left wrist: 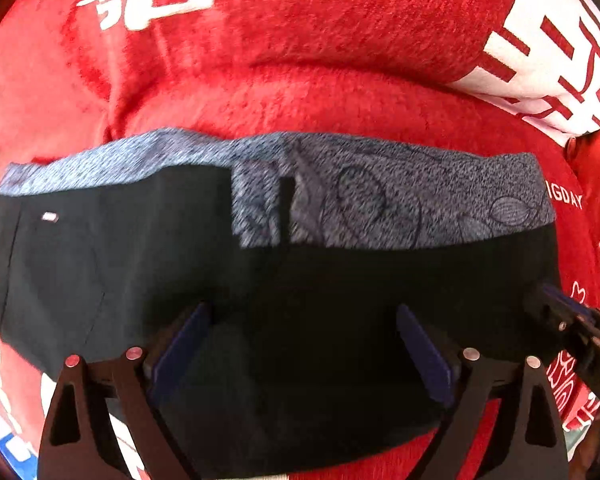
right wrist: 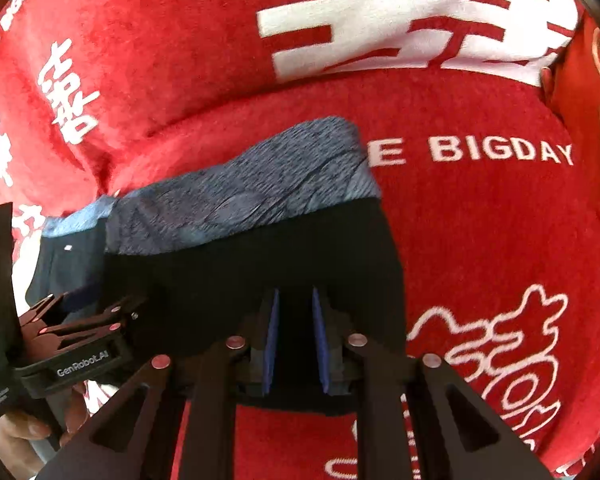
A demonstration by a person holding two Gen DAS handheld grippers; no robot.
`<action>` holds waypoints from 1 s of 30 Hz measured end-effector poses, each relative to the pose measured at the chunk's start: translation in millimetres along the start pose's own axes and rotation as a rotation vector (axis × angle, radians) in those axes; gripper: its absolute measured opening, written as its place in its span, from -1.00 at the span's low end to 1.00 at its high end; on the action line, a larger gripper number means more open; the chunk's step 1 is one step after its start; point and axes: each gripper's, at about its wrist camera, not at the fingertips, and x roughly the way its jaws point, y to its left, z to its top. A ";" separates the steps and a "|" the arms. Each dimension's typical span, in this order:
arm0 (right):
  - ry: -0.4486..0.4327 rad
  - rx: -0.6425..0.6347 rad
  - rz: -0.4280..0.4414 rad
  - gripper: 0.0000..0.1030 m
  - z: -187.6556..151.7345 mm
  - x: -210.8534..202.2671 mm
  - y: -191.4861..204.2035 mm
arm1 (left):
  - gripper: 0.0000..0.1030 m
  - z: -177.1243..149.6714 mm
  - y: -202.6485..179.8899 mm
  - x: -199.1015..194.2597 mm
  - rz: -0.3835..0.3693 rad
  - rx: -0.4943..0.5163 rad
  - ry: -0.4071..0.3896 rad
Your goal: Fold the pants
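Black pants point(left wrist: 300, 280) lie folded on a red plush cover, with the grey-blue patterned waistband lining point(left wrist: 380, 200) turned up along the far edge. My left gripper point(left wrist: 304, 320) is open, its blue pads wide apart over the black cloth near the front edge. In the right wrist view the pants point(right wrist: 260, 264) lie left of centre. My right gripper point(right wrist: 294, 308) stands with its pads a narrow gap apart, with black cloth between them at the pants' right front part. The right gripper also shows at the right edge of the left wrist view point(left wrist: 560, 312).
The red plush cover point(right wrist: 500, 240) carries white characters and the words "BIGDAY". Red cushions point(left wrist: 340, 20) with white characters rise behind the pants. The left gripper body point(right wrist: 80, 344) and a hand sit at the lower left of the right wrist view.
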 end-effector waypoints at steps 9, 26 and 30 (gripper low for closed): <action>0.026 -0.078 0.038 -0.42 -1.3 2.8 8.7 | 0.85 -18.4 22.7 -20.1 0.083 -0.126 0.036; 0.049 -0.213 0.030 -0.02 -2.1 6.0 24.4 | 0.85 -42.8 27.7 -25.2 0.071 -0.225 0.046; 0.032 -0.188 -0.030 0.06 -4.0 6.4 33.4 | 0.85 -38.5 35.7 -28.2 0.034 -0.174 0.040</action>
